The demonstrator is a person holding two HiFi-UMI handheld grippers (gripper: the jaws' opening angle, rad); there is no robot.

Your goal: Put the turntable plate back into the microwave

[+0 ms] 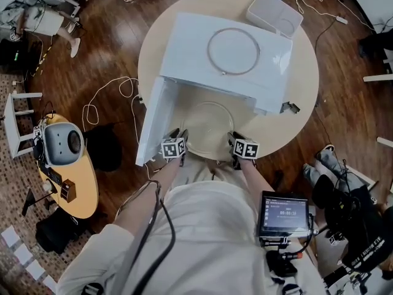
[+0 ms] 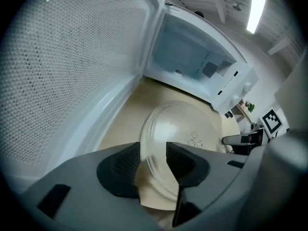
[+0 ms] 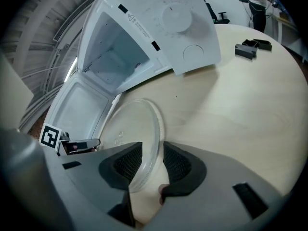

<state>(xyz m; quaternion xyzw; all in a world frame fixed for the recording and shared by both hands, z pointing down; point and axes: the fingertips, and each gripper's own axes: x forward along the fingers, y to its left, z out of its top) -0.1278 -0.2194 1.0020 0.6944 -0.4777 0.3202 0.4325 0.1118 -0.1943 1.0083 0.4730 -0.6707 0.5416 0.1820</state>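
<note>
Straddling the glass plate at the table's near edge, the left tongs and right tongs stand open around its rim, not yet pinching. A weak or uneven squeeze could let the smooth glass tilt, slip, or strike the microwave.

From the head view, the microwave's own top covers its whole inside, and the marker cubes hide most of the left gripper and the right gripper, so the jaws can't be read there. In each gripper view the gripper's body covers the near rim of the glass plate — only the far part shows. The small dark piece on the table is too small to name — likewise the screen's digits.
</note>
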